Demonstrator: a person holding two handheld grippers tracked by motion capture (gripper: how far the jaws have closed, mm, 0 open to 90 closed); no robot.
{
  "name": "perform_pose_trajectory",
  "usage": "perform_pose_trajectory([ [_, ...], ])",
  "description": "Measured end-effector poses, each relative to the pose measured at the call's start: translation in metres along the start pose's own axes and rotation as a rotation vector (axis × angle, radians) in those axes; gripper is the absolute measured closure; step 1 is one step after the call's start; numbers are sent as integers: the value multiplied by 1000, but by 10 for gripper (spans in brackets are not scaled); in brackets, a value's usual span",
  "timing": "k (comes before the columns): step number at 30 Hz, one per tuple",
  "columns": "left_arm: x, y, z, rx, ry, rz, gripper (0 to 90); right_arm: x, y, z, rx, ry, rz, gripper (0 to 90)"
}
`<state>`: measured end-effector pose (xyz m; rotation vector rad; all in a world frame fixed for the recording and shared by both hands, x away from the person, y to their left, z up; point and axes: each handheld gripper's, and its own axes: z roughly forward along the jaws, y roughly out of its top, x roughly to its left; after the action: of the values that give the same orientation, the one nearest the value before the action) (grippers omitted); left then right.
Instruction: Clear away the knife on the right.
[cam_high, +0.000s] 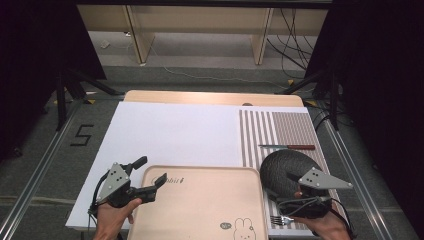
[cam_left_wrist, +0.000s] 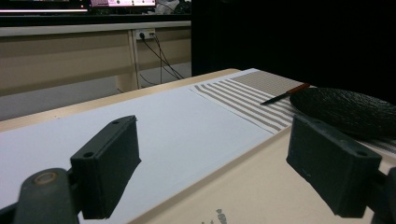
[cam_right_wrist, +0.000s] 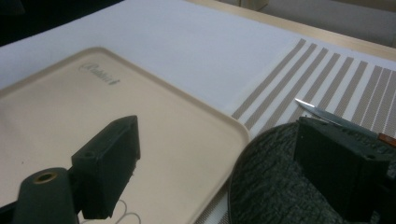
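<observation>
A beige tray (cam_high: 200, 200) with a rabbit print lies at the table's near edge. To its right a black textured plate (cam_high: 282, 167) rests on a striped placemat (cam_high: 280, 130). My left gripper (cam_high: 150, 171) stands open at the tray's far left corner, one jaw over the white mat, the other over the tray (cam_left_wrist: 261, 186). My right gripper (cam_high: 280, 185) is open too, straddling the tray's right rim (cam_right_wrist: 233, 126) and the plate (cam_right_wrist: 275, 186). Neither holds anything. A knife (cam_high: 287, 147) with a reddish handle lies beyond the plate.
A white mat (cam_high: 170, 132) covers the table's left and middle. A fork (cam_high: 280, 219) lies on the placemat by the right hand, near the front edge. Dark stands and cables surround the table; a wooden bench stands behind.
</observation>
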<state>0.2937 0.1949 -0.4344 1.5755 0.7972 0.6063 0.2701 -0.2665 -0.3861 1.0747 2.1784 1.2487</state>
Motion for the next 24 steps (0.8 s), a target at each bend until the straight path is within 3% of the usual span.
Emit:
perform_pose_trajectory([
  [7, 0, 0, 0, 1, -1, 4, 160, -6, 2, -10, 71, 2, -37, 162],
  [10, 0, 0, 0, 1, 0, 3, 160, -10, 3, -14, 95, 13, -31, 164],
  [24, 0, 0, 0, 1, 1, 7, 160, -31, 3, -20, 130, -33, -25, 177],
])
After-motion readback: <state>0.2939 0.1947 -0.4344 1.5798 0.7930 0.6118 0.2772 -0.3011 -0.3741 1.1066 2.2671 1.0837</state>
